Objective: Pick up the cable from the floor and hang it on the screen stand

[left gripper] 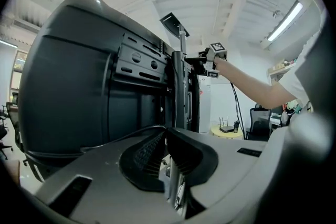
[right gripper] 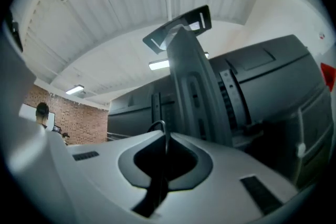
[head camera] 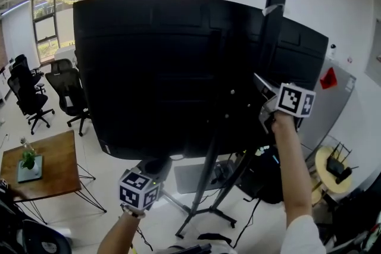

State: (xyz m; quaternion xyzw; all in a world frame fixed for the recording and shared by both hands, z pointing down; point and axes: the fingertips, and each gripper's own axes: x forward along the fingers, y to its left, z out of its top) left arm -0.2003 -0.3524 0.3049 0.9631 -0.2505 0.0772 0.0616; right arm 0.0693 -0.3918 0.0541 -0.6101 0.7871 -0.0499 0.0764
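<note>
Head view: right gripper [head camera: 265, 93] up at 2 o'clock beside screen stand [head camera: 271, 38] column, left gripper [head camera: 153, 171] low at 7 o'clock. Left gripper view: clenched on thin black cable [left gripper: 127, 135]. Right gripper view: pinching cable loop. Lifted off floor already; hanging apparently left to do.

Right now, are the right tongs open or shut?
Shut: in the right gripper view the right tongs meet on a thin black cable, which loops out at their tips.

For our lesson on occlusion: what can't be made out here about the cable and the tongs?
Right gripper view: the cable drops out of sight behind the tongs.
Head view: cable's span lost against dark screen.
Head view: marker cubes hide left gripper and right gripper tongs.
</note>
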